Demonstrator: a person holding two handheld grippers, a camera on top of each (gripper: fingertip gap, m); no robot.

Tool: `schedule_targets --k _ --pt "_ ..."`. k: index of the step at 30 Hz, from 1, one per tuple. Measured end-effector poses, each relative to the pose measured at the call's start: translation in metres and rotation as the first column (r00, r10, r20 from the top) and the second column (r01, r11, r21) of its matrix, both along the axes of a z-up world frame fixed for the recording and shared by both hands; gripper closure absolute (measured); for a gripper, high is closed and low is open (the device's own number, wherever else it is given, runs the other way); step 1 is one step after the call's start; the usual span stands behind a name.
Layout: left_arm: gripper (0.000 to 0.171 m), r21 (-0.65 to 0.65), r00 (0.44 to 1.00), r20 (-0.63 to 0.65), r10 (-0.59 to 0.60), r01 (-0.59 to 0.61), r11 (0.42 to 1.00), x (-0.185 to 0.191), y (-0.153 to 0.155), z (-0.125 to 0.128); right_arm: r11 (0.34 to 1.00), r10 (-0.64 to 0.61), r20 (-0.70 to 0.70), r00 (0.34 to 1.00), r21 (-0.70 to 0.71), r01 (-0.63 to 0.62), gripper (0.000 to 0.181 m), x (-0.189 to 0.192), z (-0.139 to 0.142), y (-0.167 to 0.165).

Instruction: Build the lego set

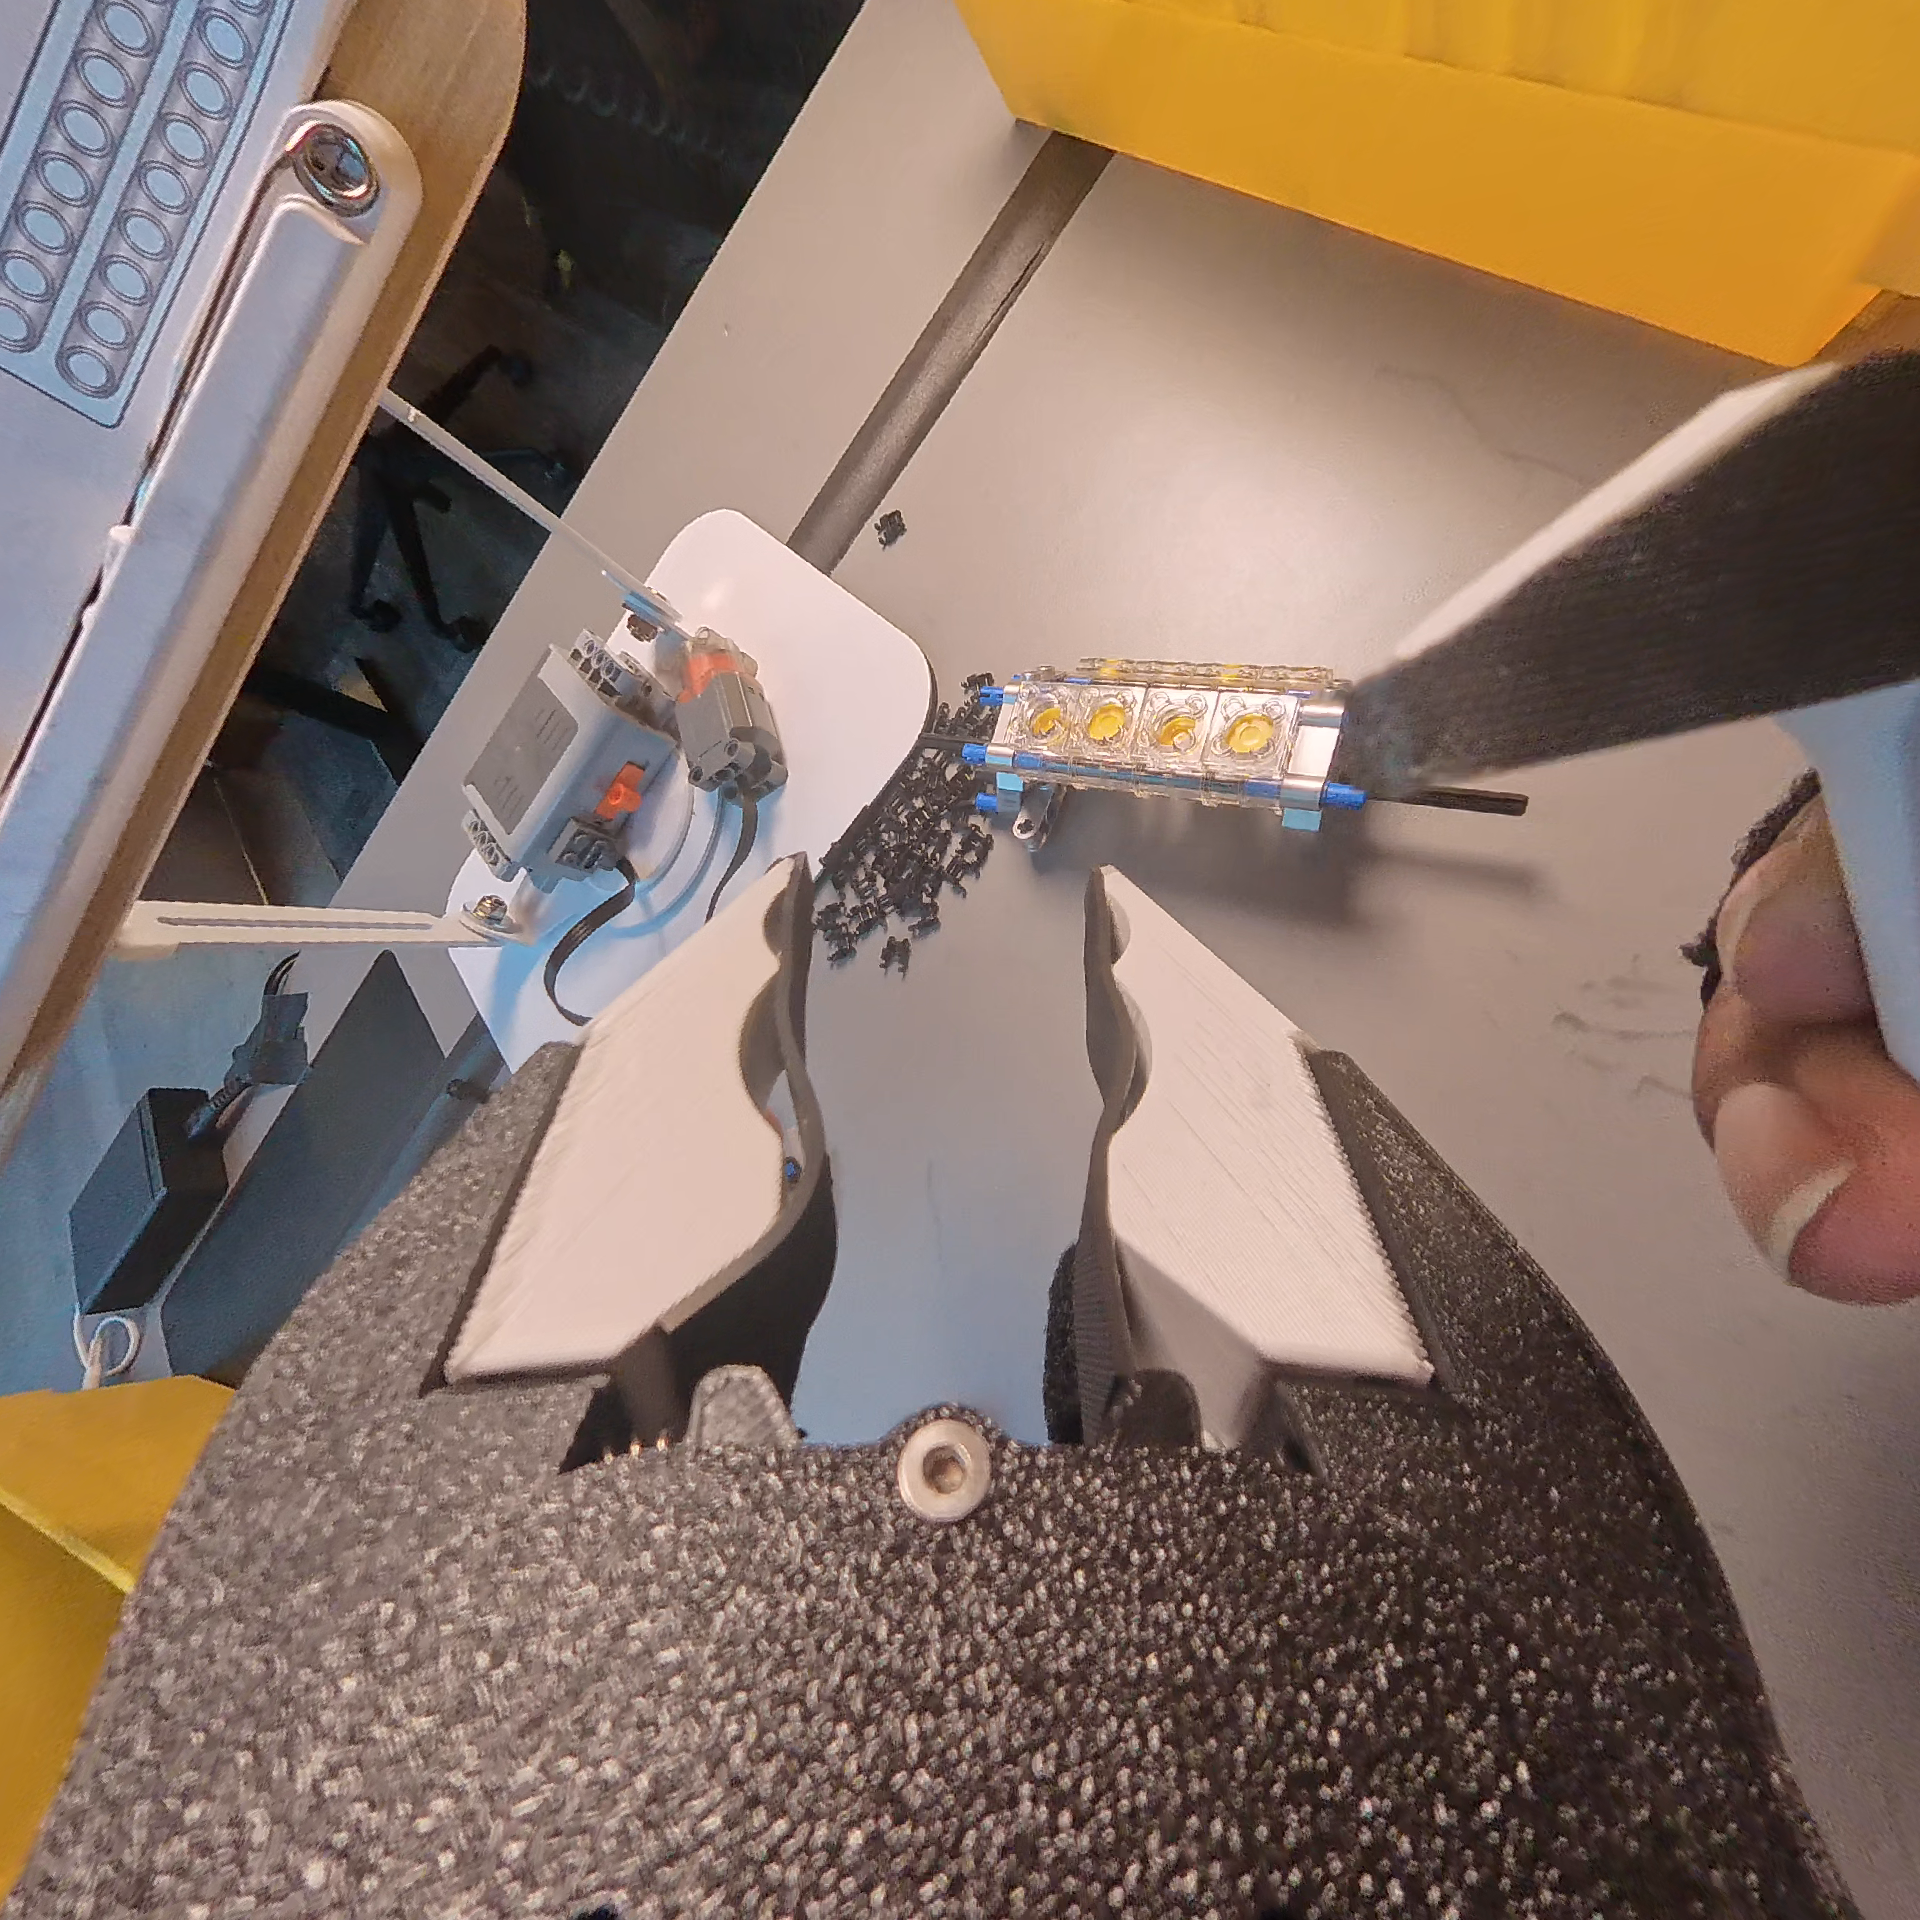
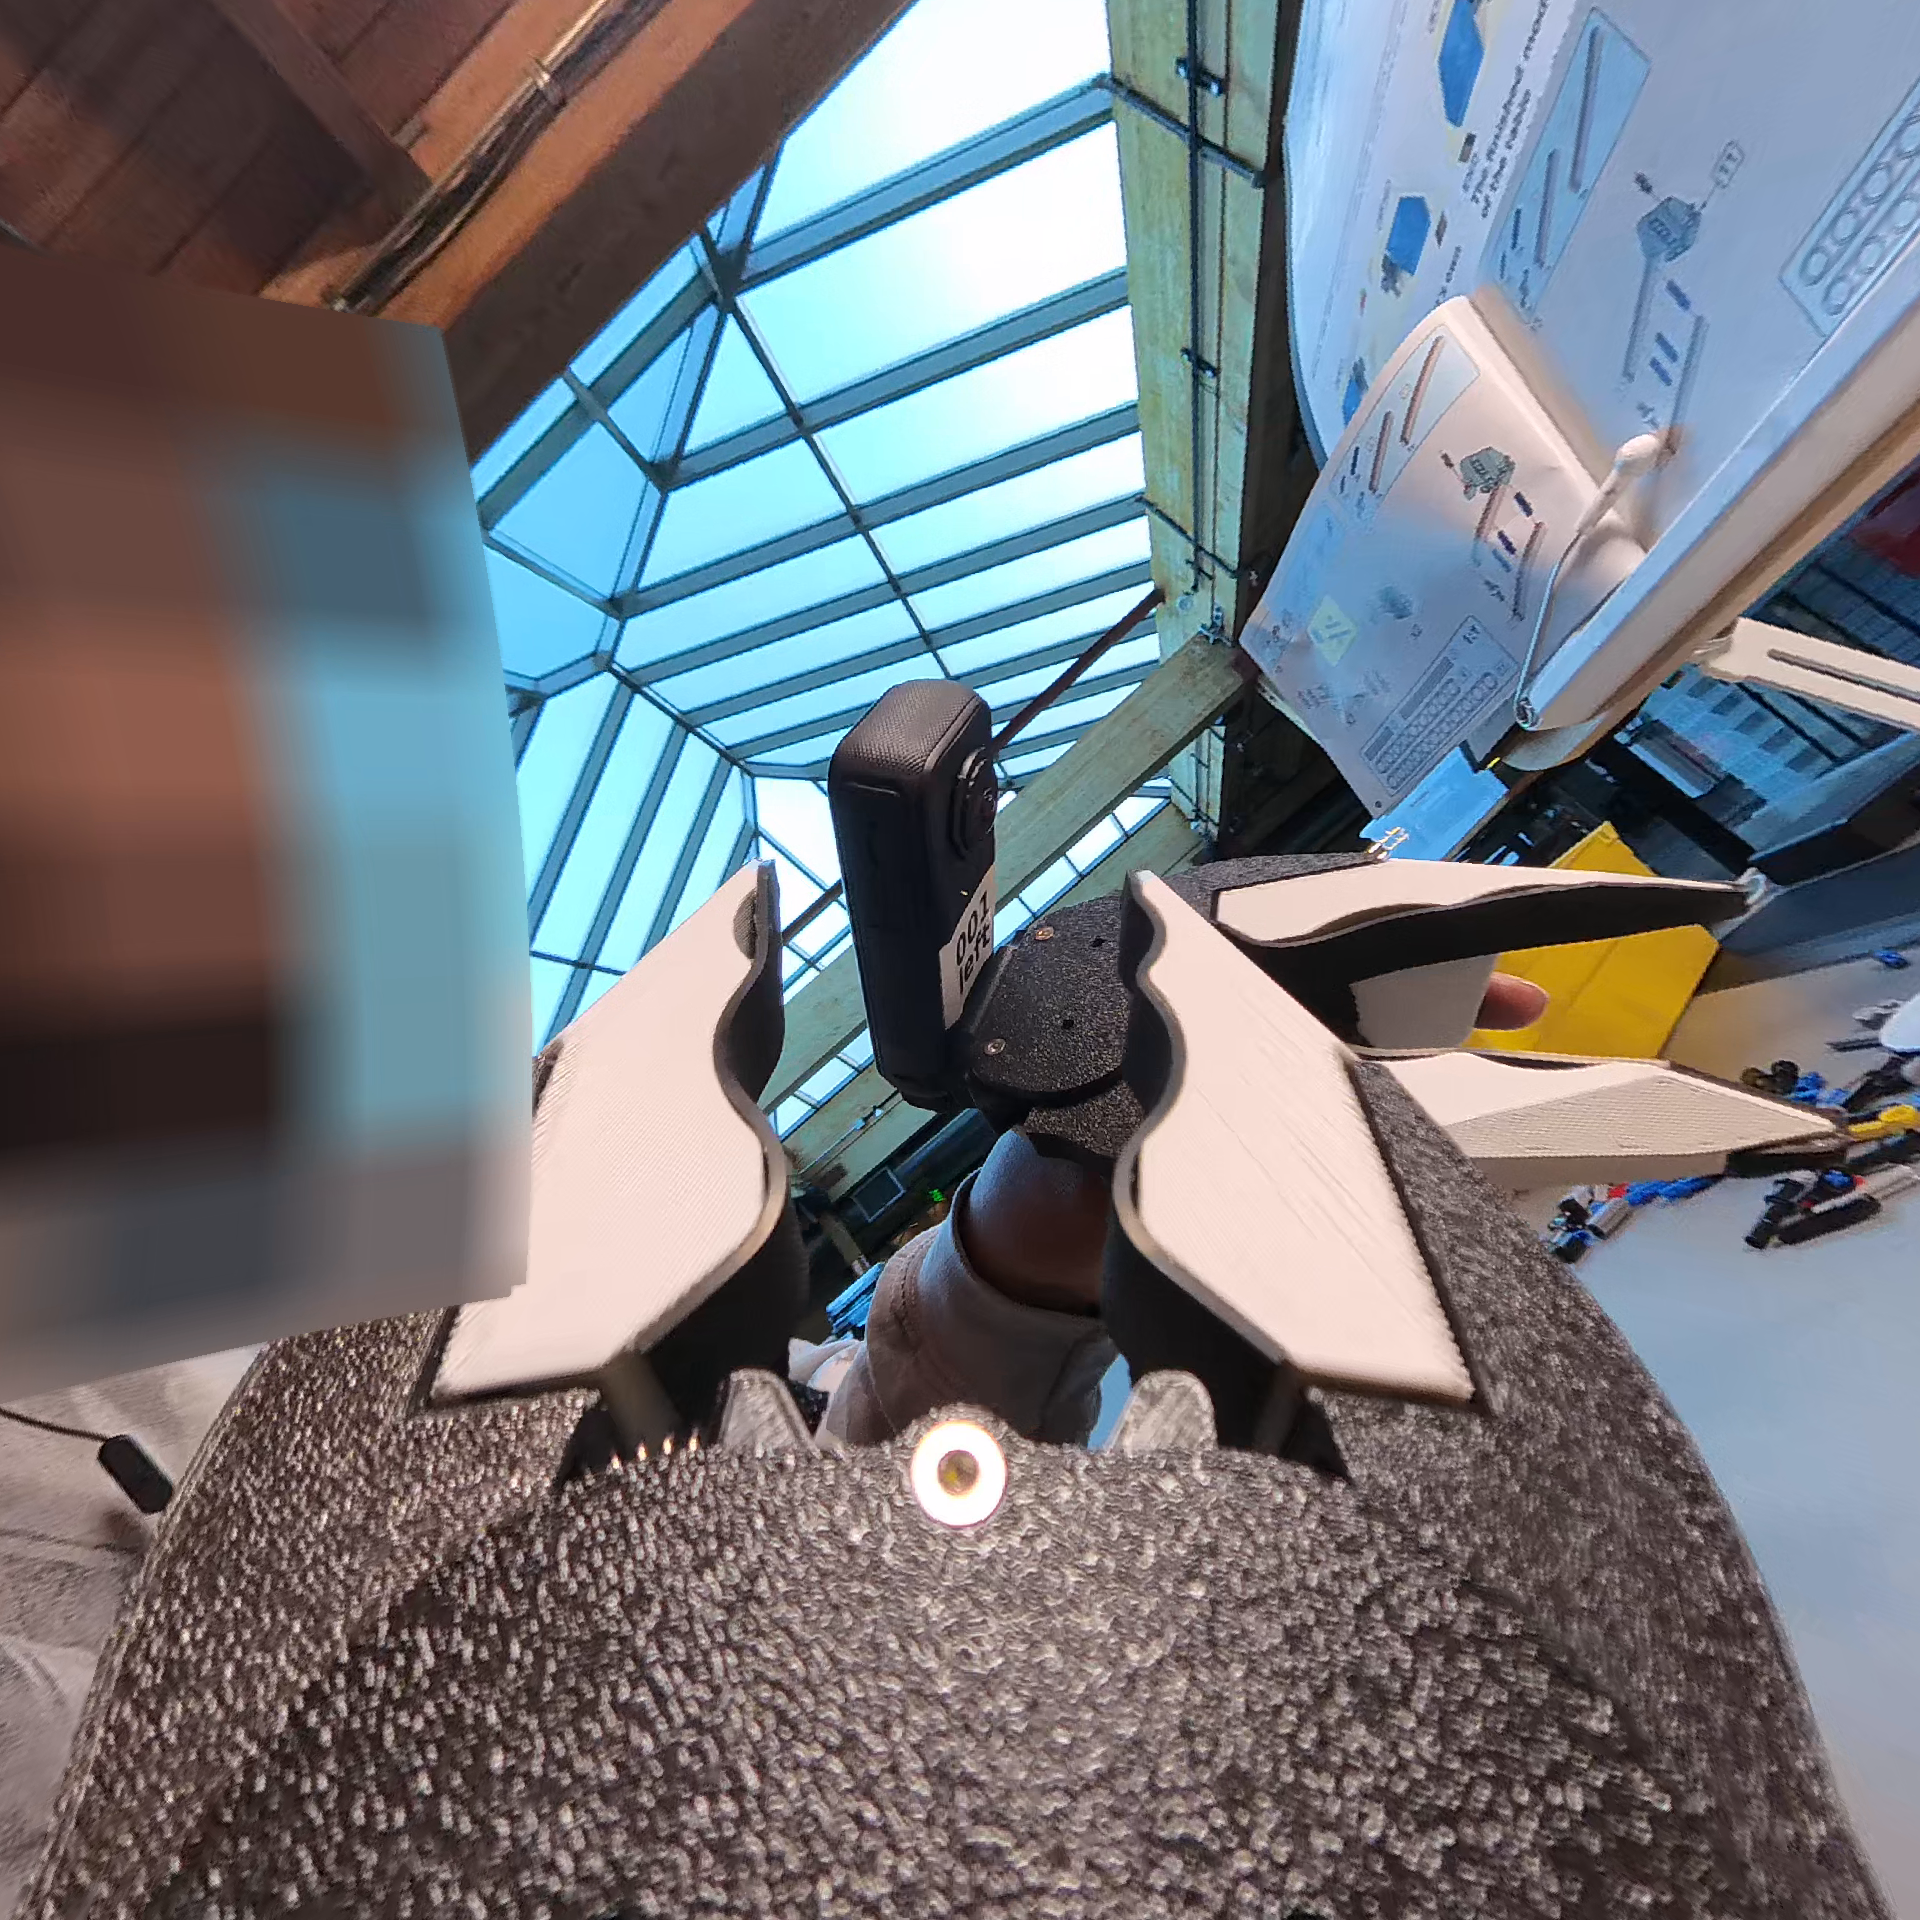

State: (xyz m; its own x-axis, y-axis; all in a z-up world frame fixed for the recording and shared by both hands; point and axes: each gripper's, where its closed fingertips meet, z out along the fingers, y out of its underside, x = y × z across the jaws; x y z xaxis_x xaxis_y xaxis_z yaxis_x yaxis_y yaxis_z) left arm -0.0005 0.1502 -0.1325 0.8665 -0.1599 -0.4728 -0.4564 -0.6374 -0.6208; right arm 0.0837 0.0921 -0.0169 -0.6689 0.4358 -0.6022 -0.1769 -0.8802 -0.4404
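We see a grey table (image 1: 1299, 416) with a yellow bin (image 1: 1455, 125) along its far side; its left edge runs just beyond a white base plate (image 1: 821, 665), while bare tabletop lies open to the right; an instruction sheet (image 2: 1558, 260) hangs on a stand above. The left gripper (image 1: 945, 883) hovers low with jaws wide and empty, nearest a heap of black pins (image 1: 904, 852); just past it lies a clear block assembly (image 1: 1153, 727) with 4 yellow discs. On the plate sit a grey battery box (image 1: 540, 758) and a small motor (image 1: 727, 717). The right gripper (image 2: 951, 883) points up toward a glass roof (image 2: 883, 468), jaws wide, holding nothing, nearest a black camera (image 2: 914, 894); 1 dark padded finger reaches beside the assembly's end, contact unclear.
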Motion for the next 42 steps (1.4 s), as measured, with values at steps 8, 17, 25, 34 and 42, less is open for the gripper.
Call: schedule_targets --k 8,17,25,34,42 --pt "0.121 0.0 1.0 0.0 0.0 0.0 1.0 -0.001 -0.002 0.0 0.999 0.032 -0.02 0.999 0.013 -0.031 0.121 0.001 0.001 -0.005" --pt "0.122 0.021 0.995 0.094 -0.044 0.042 0.999 -0.013 -0.033 -0.009 0.983 -0.059 0.141 0.988 0.178 0.033 0.114 -0.014 -0.01 -0.018" --pt "0.128 0.174 0.957 0.275 -0.087 0.04 0.984 -0.058 -0.13 -0.013 0.884 -0.145 0.476 0.867 0.456 -0.102 0.133 -0.039 -0.066 -0.047" --pt "0.143 0.191 0.782 0.457 -0.423 0.378 0.906 -0.012 -0.193 -0.023 0.58 -0.378 0.559 0.738 0.764 -0.281 0.141 -0.046 -0.118 -0.082" --pt "0.141 0.042 0.709 0.481 -0.516 0.57 0.821 0.008 -0.23 -0.044 0.094 -0.442 0.508 0.74 0.846 -0.525 0.151 -0.029 -0.168 -0.132"
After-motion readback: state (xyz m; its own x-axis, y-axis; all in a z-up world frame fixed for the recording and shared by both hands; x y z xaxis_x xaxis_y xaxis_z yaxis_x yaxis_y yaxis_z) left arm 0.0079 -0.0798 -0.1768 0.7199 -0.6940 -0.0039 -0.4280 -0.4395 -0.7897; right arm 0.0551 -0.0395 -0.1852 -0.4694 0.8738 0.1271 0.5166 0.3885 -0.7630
